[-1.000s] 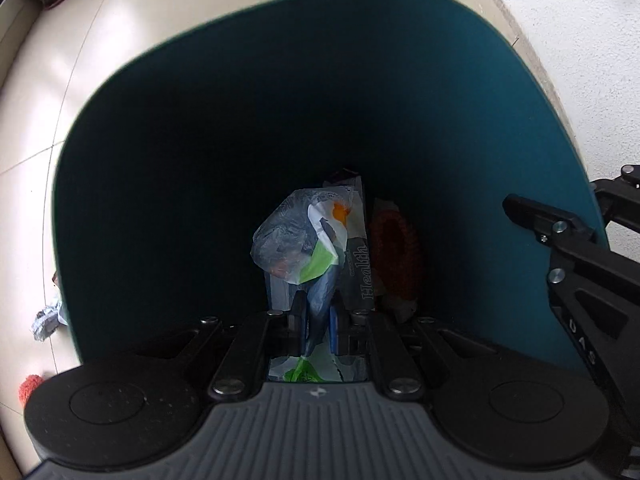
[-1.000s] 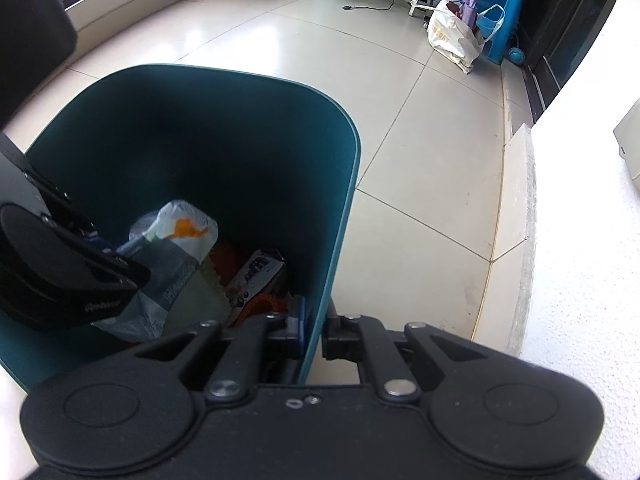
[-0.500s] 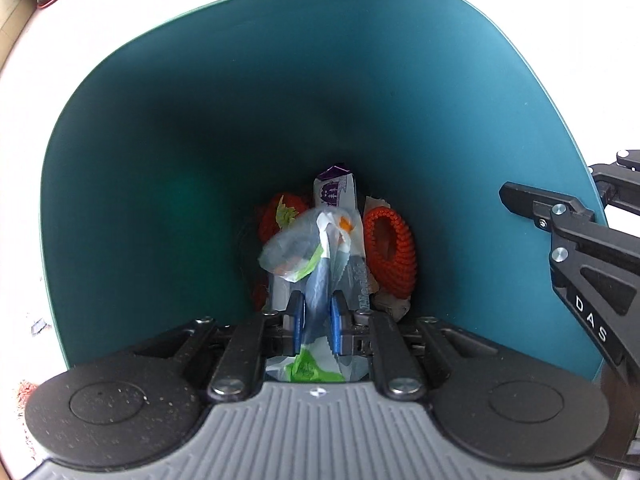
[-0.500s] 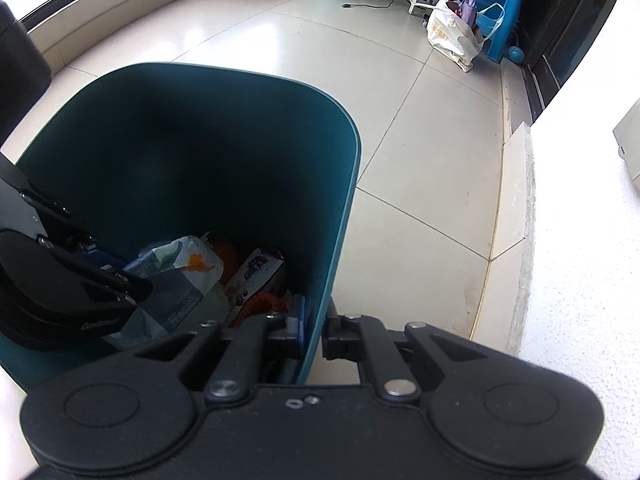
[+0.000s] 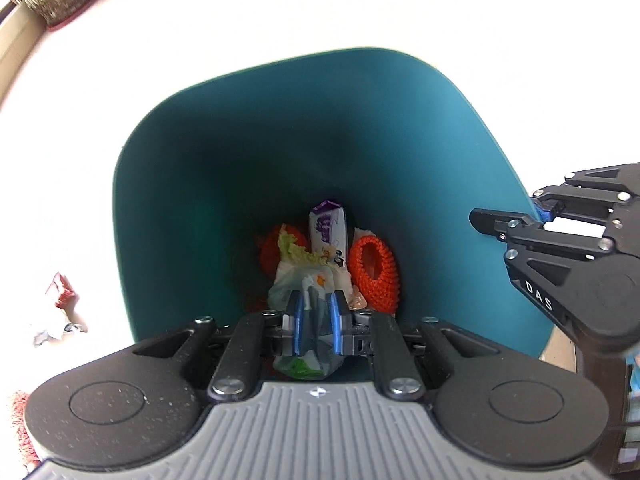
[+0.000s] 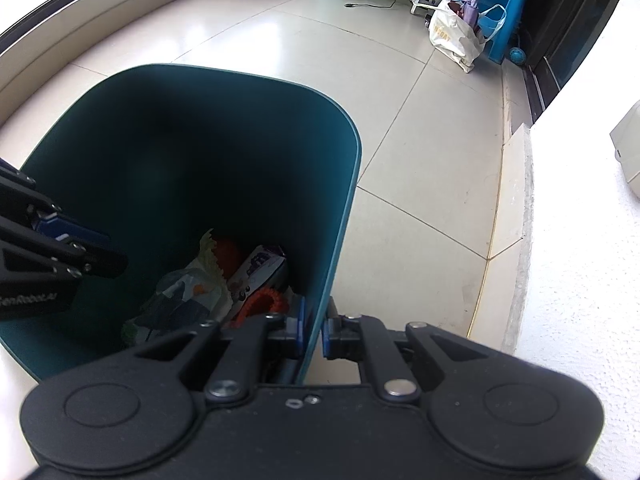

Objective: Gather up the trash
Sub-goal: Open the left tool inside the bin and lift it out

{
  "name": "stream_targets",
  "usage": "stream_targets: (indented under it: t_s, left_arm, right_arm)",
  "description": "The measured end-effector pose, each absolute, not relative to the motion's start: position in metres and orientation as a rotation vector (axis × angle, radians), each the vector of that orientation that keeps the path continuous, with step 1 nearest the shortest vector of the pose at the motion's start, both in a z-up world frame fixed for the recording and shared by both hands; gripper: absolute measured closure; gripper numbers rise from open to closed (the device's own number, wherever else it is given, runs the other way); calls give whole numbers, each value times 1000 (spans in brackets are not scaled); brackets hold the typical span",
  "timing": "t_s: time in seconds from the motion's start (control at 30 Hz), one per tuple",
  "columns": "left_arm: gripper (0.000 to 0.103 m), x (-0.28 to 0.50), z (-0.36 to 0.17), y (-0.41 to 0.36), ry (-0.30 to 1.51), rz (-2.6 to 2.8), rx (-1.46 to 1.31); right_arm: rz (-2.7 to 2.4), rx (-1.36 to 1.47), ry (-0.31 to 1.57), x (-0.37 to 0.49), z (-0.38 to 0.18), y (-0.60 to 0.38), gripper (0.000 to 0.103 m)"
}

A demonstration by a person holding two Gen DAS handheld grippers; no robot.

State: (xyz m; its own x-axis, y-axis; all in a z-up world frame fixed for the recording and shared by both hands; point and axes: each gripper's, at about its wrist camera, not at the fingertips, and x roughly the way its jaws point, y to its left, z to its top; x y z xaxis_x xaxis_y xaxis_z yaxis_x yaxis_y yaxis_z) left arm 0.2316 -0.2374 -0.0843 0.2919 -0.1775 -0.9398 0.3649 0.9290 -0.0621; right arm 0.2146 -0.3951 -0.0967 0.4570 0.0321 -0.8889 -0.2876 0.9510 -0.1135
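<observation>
The left gripper [image 5: 316, 322], jaws parted, straddles a crumpled, light, soft plastic bag [image 5: 306, 284] lying inside the teal plastic bin [image 5: 192, 168]; pinch any fold. The right gripper [image 6: 314, 330] clamps the bin's rim.

The bin [image 5: 224, 184] looks like smooth teal plastic with a soft matt sheen on its inner wall; the crumpled bag [image 5: 308, 284] between the left gripper [image 5: 316, 320] pads is thin, glossy, wrinkled plastic film; the orange net sleeve [image 5: 376, 272] at the bin's bottom looks like ribbed foam mesh; the carton [image 5: 329, 232] beside it is printed, lightly glossy card; the left gripper's body is black matt plastic, finely speckled, with shiny metal screw heads and a ribbed grey panel; the right gripper [image 6: 314, 332] is the same black matt plastic with smooth blue pads; the floor [image 6: 320, 56] is glossy, reflective tile; the wall [image 6: 580, 320] at the right edge is rough white plaster.
</observation>
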Motion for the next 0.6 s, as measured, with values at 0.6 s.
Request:
stream_targets:
  t_s: [0.6]
  left_arm:
    - [60, 202, -38, -106, 1044, -126, 36]
  right_arm:
    - [142, -369, 1122, 214, -97, -373, 90]
